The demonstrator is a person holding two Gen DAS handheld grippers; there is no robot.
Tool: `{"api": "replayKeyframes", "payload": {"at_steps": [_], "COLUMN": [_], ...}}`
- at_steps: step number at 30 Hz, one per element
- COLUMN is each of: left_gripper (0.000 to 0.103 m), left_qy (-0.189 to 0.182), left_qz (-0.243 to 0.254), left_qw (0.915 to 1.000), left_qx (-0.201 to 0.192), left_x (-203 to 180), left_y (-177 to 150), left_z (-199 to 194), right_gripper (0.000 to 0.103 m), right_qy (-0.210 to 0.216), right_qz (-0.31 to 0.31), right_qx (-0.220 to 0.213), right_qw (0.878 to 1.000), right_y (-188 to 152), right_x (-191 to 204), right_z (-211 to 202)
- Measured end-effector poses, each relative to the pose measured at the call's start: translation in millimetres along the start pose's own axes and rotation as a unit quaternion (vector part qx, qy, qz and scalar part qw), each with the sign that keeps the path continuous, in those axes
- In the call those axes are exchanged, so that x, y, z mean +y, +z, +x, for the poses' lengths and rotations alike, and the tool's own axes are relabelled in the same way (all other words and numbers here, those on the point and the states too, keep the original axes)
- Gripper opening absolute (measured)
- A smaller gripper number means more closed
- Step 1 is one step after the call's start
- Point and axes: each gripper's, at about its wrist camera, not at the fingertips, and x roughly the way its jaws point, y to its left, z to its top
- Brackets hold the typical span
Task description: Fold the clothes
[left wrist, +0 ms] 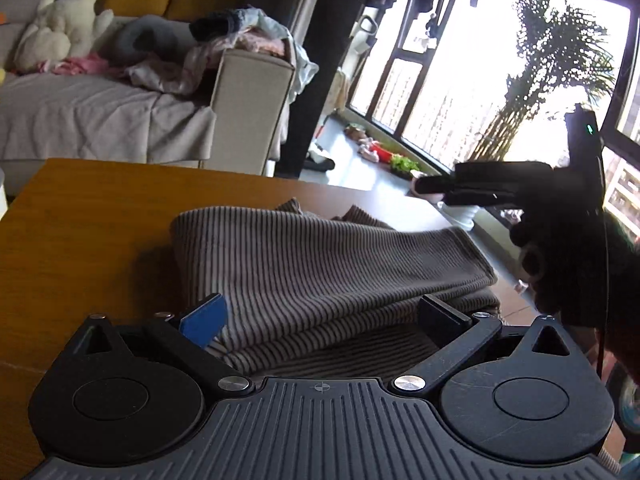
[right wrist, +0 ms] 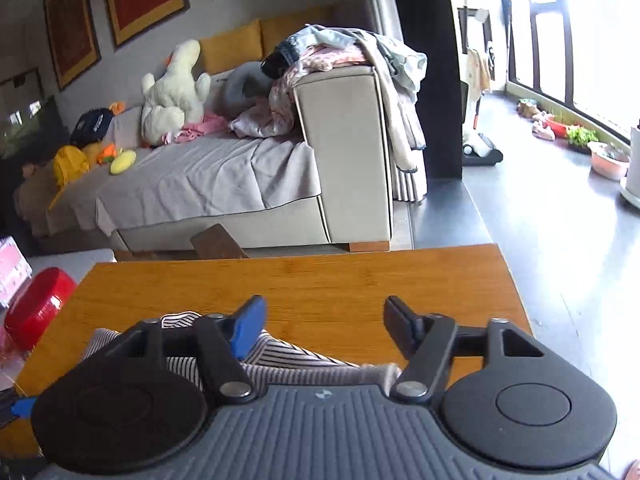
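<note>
A brown-and-grey striped garment [left wrist: 320,264] lies folded in layers on the wooden table [left wrist: 92,224]. My left gripper [left wrist: 324,316] is open, low at the garment's near edge. Its blue pad [left wrist: 204,320] and black finger [left wrist: 444,314] stand wide apart with the folded cloth running between them. My right gripper [left wrist: 430,186], held by a dark-gloved hand [left wrist: 560,264], hovers above the table's far right corner, apart from the cloth. In the right wrist view this gripper [right wrist: 324,320] is open over bare table [right wrist: 320,280], with the striped garment [right wrist: 304,364] under its base.
A beige sofa [right wrist: 344,152] beyond the table carries a pile of clothes [right wrist: 340,52] and a white plush toy [right wrist: 172,88]. A red stool [right wrist: 36,308] stands left of the table. Potted plants [right wrist: 580,136] and a white floor cleaner [right wrist: 480,148] line the window side.
</note>
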Motion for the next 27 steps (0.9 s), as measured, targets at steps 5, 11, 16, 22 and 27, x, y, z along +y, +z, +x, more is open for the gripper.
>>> {"api": "replayKeyframes", "payload": {"at_steps": [5,11,16,22,27], "left_gripper": [0.103,0.103,0.103,0.067,0.037], "left_qy": [0.009,0.011,0.015,0.04,0.027], "left_qz": [-0.063,-0.114,-0.099,-0.018,0.024], "left_qw": [0.9967,0.9857,0.9882,0.9936,0.9965], "left_qx": [0.05,0.124,0.116,0.104,0.075], "left_x": [37,58,58,46,23], "left_y": [42,51,59,67,62], "left_z": [27,64,78,99,52], "right_gripper": [0.075,0.075,0.07,0.037,0.029], "right_qy": [0.025,0.066,0.12,0.13,0.134], "right_qz": [0.076,0.107,0.09,0.083,0.022], "right_qx": [0.046,0.072,0.069,0.062,0.019], "right_qw": [0.996,0.989,0.986,0.986,0.991], "right_y": [-24,-35,-33,-28,-10], "right_x": [-41,-54,-44,-43,-23], "right_z": [-8,21,43,59,23]}}
